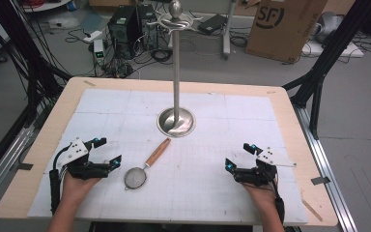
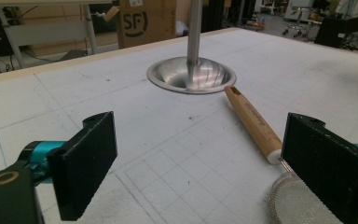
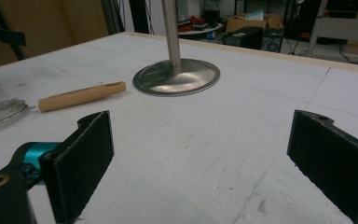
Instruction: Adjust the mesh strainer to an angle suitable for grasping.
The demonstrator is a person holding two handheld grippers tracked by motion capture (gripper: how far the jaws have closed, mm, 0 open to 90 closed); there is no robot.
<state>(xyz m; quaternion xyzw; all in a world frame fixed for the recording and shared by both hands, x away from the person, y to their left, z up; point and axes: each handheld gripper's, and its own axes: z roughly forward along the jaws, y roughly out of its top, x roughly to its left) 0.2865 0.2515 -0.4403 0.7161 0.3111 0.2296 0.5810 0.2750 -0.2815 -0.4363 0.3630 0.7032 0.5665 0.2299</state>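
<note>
two hands low on table, left gripper (image 1: pixel 107 151) and right gripper (image 1: pixel 237 155) gaping empty, strainer (image 1: pixel 136 178) between

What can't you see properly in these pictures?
- Strainer: in the left gripper view, the bottom edge and a black jaw cut off most of its mesh.
- Strainer in the right gripper view: the left edge cuts its bowl.
- Stand: in both gripper views, the top edge cuts off its pole and hooks.

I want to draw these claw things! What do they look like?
Each gripper, the left gripper and the right gripper, is black with two flat, rough black pads, shiny turquoise bits by the jaws and a grey three-cornered plate dotted with holes on top. A black cable trails along each forearm.
</note>
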